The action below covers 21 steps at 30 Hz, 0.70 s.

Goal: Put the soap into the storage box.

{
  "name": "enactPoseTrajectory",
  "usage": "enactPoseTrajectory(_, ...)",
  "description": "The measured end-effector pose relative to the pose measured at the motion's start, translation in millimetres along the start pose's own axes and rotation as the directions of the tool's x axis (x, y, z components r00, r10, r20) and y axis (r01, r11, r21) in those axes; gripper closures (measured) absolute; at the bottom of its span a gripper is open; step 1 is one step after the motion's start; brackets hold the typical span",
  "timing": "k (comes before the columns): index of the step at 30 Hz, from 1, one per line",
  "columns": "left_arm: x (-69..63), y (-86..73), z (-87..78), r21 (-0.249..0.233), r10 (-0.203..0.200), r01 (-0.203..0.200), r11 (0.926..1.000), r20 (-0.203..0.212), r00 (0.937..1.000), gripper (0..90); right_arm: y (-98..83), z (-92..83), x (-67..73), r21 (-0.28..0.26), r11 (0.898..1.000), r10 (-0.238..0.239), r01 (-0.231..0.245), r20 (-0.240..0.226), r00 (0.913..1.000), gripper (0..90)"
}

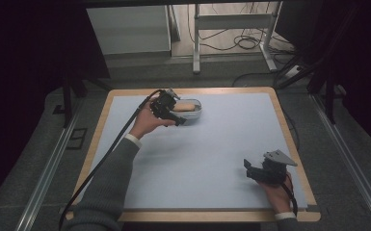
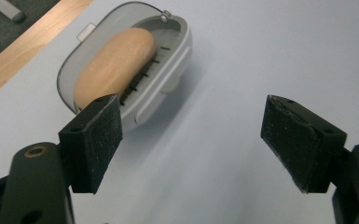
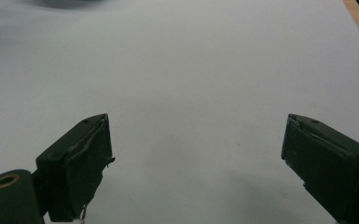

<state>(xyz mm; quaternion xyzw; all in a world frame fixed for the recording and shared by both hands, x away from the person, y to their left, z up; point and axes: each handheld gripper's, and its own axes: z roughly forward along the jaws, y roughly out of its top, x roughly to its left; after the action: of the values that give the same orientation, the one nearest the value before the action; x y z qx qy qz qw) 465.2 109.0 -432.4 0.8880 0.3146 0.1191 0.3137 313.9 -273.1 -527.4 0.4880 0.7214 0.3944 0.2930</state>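
Observation:
A small grey oval dish (image 1: 196, 113) (image 2: 170, 60) sits near the far edge of the table and holds a tan bread roll (image 1: 187, 106) (image 2: 114, 63). My left gripper (image 1: 179, 119) (image 2: 191, 140) hovers just in front of the dish, open, with nothing between its black pads (image 2: 95, 140). My right gripper (image 1: 248, 167) (image 3: 196, 163) rests near the front right corner of the table, far from the dish. Its jaws stand wide open over the bare mat.
A pale blue mat (image 1: 207, 144) covers the wooden table (image 1: 296, 139). The left gripper's black cable (image 1: 111, 149) trails along the forearm to the front left. Beyond the table are a metal frame's legs (image 1: 196, 48) and loose floor cables (image 1: 245, 43).

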Motion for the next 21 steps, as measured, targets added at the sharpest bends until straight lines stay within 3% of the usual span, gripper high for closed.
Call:
enactPoseTrajectory(5,-8.3,-17.1,-10.4,-0.027,-0.022,0.022,0.9994,0.000,0.9998,20.2,0.0,-0.2,-0.1,-0.002,1.000,0.001,-0.001,0.000,1.0000,8.4)
enactPoseTrajectory(11,-25.2,-50.8,-22.1,-0.090,-0.039,0.039,0.9952,0.002,0.9992,20.1,-0.1,-0.4,-0.3,-0.003,1.000,0.001,-0.001,-0.002,1.0000,8.4)
enactPoseTrajectory(18,-37.2,-92.7,-24.6,-0.092,-0.087,0.088,0.9919,0.006,0.9962,19.5,-0.2,-0.4,0.2,-0.005,1.000,-0.002,0.002,0.002,1.0000,8.4)
enactPoseTrajectory(21,-41.5,-109.2,-25.9,-0.076,-0.098,0.097,0.9924,-0.018,0.9950,19.4,-0.2,-0.4,0.3,-0.007,1.000,-0.004,0.004,0.004,1.0000,8.4)
